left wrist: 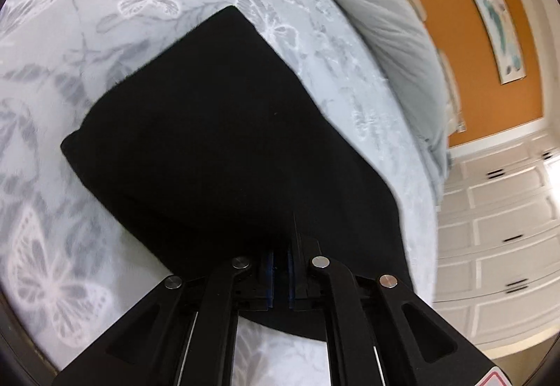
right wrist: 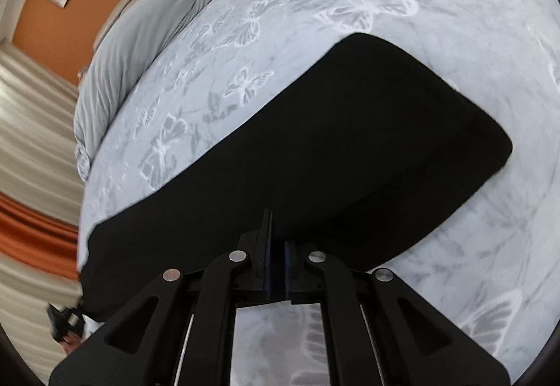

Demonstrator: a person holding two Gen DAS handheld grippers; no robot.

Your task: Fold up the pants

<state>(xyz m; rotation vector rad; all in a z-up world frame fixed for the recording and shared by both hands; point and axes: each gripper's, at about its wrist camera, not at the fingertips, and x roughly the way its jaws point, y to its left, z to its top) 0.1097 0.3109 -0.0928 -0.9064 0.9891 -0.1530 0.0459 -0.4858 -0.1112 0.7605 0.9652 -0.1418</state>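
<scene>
While the black pants [left wrist: 210,127] lie folded into a thick dark slab across the middle of the left wrist view, the left tool [left wrist: 280,267] sits at the lower centre with its two fingers drawn together on the near edge of the cloth, blue pads pinching it. In the right wrist view the pants [right wrist: 332,148] spread from the lower left to the right of centre, and the right tool [right wrist: 277,267] at the lower centre is likewise clamped on their near edge. Under them is the bed [left wrist: 70,71], covered with a pale blue-grey spread printed with white butterflies. A plain grey pillow [left wrist: 385,36] lies at the upper right of the left view. Beyond it stand an orange wall [left wrist: 455,18], a long framed picture [left wrist: 490,11] and white panelled drawers [left wrist: 504,228] at the right. A red-edged sticker [left wrist: 497,380] shows at the bottom right of the left view, its writing cut off and unreadable. No other lettering can be read.
</scene>
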